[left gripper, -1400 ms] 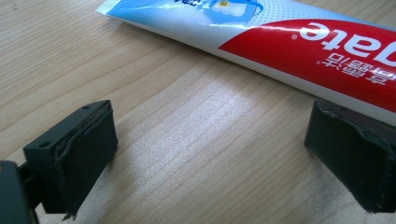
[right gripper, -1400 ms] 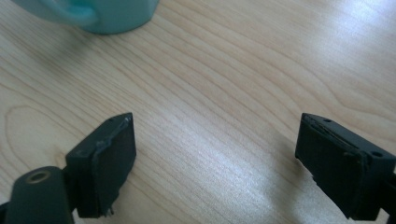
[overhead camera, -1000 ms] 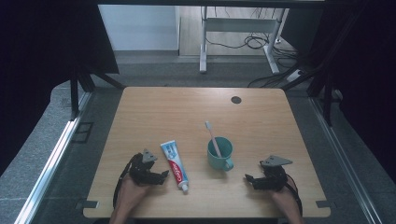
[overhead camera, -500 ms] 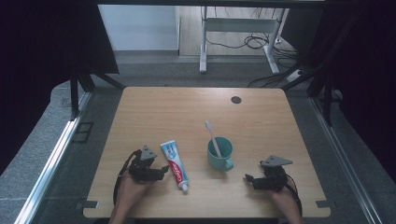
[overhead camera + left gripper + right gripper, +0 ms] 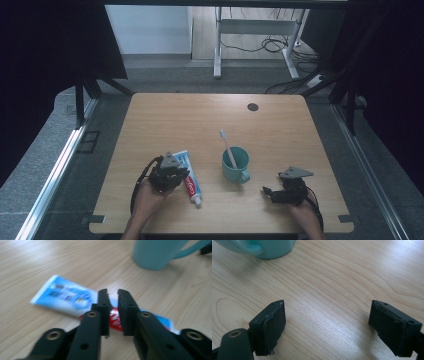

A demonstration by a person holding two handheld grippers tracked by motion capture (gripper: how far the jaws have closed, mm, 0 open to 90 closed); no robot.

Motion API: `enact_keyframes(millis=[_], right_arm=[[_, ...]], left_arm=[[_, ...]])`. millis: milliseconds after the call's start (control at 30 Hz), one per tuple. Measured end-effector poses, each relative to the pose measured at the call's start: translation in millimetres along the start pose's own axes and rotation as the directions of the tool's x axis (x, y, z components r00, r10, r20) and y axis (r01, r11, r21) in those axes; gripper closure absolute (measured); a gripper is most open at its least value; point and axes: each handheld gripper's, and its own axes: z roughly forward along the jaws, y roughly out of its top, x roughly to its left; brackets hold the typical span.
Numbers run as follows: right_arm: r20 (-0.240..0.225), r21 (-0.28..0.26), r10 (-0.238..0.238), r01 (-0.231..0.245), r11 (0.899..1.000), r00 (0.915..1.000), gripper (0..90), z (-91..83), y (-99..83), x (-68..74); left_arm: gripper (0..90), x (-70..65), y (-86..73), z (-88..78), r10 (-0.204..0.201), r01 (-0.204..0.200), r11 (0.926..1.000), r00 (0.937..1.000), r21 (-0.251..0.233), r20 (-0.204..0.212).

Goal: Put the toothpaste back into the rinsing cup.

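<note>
While left gripper [image 5: 113, 312] jaws just closing, pinching toothpaste tube [image 5: 65, 296] mid-body near front-left of table [image 5: 200, 115]; right gripper [image 5: 327, 327] jaws wide apart, nothing between, beside teal mug [image 5: 236, 165].

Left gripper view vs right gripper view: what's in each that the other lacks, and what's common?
Left gripper view: the toothpaste tube lying flat on the table, seen past the left gripper, whose jaws have just been closing to a narrow gap; whether they pinch it is unclear. Right gripper view: the right gripper, jaws wide apart over bare wood. Both: the teal mug at the top edge and the wooden table.
</note>
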Motion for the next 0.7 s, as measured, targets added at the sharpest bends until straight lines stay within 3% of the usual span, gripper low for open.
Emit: enact_keyframes(millis=[233, 700], right_arm=[[0.0, 0.0, 0.0, 0.0, 1.0, 1.0, 13.9, 0.0, 0.0, 0.0], [0.0, 0.0, 0.0, 0.0, 1.0, 1.0, 14.0, 0.0, 0.0, 0.0]], left_arm=[[89.5, -17.3, 2.3, 17.0, 0.006, -0.008, 0.9991, 0.9991, 0.042, 0.041], [89.7, -28.5, -1.3, 27.2, 0.005, -0.014, 0.9959, 0.9945, 0.089, 0.104]])
